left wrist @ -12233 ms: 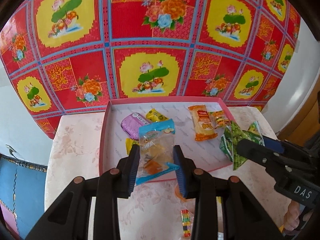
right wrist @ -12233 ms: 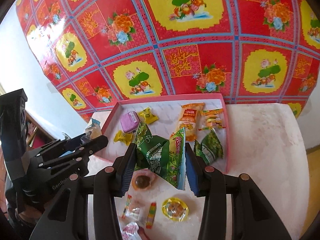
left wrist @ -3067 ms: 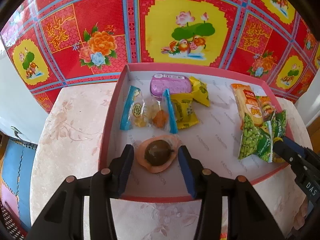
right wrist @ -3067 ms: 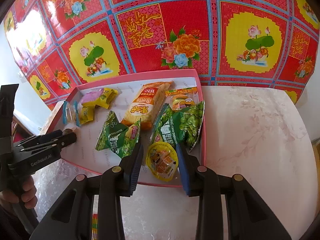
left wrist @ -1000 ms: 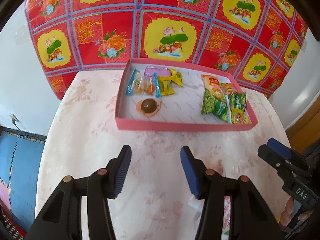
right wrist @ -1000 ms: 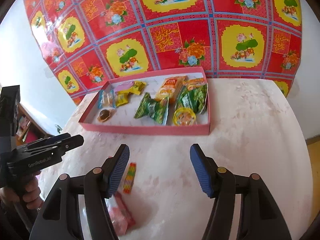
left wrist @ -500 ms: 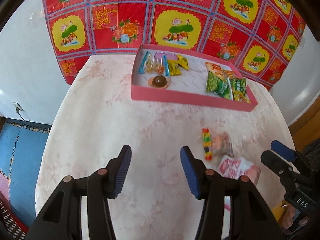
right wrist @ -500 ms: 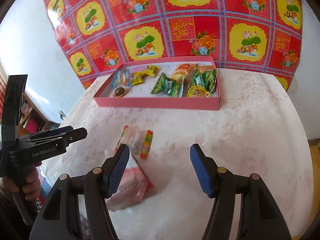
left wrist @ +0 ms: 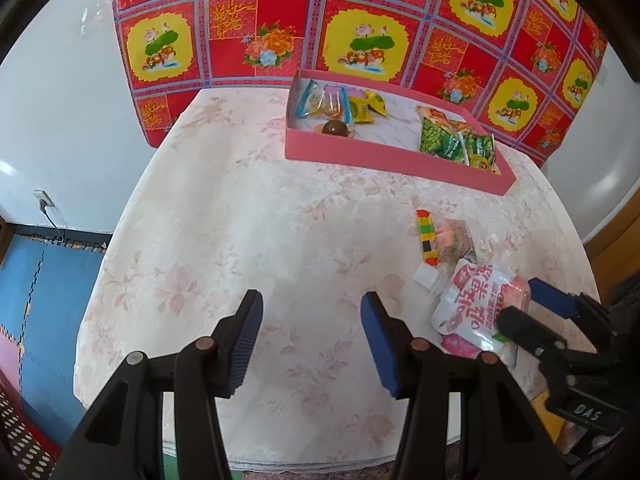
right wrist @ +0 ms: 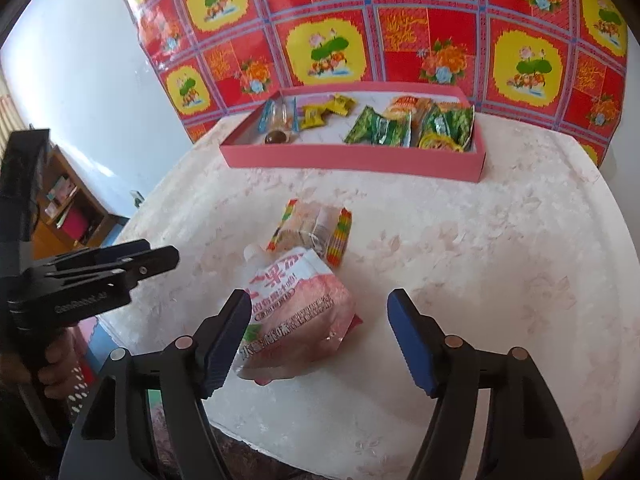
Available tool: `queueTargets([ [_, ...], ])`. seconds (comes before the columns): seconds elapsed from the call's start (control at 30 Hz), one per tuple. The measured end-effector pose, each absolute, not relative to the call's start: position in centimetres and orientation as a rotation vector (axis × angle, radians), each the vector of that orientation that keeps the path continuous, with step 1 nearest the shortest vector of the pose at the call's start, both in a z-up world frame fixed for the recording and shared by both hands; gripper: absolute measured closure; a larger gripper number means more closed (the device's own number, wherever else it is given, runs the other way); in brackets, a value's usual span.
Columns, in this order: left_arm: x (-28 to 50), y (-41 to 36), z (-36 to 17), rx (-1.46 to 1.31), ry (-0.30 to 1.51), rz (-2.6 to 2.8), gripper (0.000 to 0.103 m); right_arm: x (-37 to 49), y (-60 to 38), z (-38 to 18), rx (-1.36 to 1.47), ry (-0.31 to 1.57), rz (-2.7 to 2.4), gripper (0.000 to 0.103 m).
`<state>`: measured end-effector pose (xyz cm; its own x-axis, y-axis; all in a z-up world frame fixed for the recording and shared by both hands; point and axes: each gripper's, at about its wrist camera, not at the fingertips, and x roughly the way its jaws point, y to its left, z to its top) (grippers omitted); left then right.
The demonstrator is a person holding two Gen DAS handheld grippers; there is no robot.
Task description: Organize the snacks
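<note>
A pink tray (left wrist: pixel 384 156) (right wrist: pixel 352 158) at the table's far side holds several snack packets. On the cloth nearer me lie a pink jelly pouch (right wrist: pixel 296 312) (left wrist: pixel 476 300) and a clear packet with rainbow-striped ends (right wrist: pixel 314 228) (left wrist: pixel 444 238). My right gripper (right wrist: pixel 320 336) hovers over the near edge, its jaws opening; the pouch lies partly between them, by the left finger, with no pad pressing on it. My left gripper (left wrist: pixel 312 336) is open over bare cloth, left of the pouch. Each gripper shows at the edge of the other's view.
The round table (left wrist: pixel 240 220) has a pale floral cloth, and its near edge lies just under both grippers. A red and yellow floral sheet (right wrist: pixel 400 32) hangs behind the tray. A wooden shelf (right wrist: pixel 68 204) stands at the left, and blue floor mats (left wrist: pixel 44 280) lie below.
Both grippers have drawn back from the tray toward the near table edge. The pouch and striped packet came into view and now lie close. The right jaws stand wider.
</note>
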<state>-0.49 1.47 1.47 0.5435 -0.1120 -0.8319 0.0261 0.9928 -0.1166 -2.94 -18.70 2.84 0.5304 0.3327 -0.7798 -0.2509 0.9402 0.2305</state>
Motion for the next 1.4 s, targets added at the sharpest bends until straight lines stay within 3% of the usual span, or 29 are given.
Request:
queueTargets([
  [0.17, -0.5, 1.3, 1.4, -0.087, 0.994, -0.087, 0.049, -2.5, -19.2, 2.0, 0.169, 0.979, 0.356, 0.033],
  [0.2, -0.5, 1.3, 1.3, -0.088, 0.996, -0.088, 0.049, -2.5, -19.4, 2.0, 0.178, 0.978, 0.352, 0.038],
  [0.27, -0.4, 1.2, 1.3, -0.089, 0.998, -0.090, 0.049, -2.6, -19.6, 2.3, 0.196, 0.964, 0.363, 0.062],
  [0.47, -0.2, 0.9, 1.3, -0.084, 1.002, -0.097, 0.049, -3.1, -20.0, 3.5, 0.206, 0.901, 0.379, 0.083],
  [1.07, 1.7, -2.8, 2.3, -0.039, 0.980, -0.167, 0.049, -3.7, -24.7, 7.5, 0.224, 0.733, 0.252, 0.098],
  [1.4, 4.3, -7.4, 2.4, -0.023, 0.964, -0.264, 0.049, -2.7, -27.1, 8.3, 0.253, 0.695, 0.214, 0.099],
])
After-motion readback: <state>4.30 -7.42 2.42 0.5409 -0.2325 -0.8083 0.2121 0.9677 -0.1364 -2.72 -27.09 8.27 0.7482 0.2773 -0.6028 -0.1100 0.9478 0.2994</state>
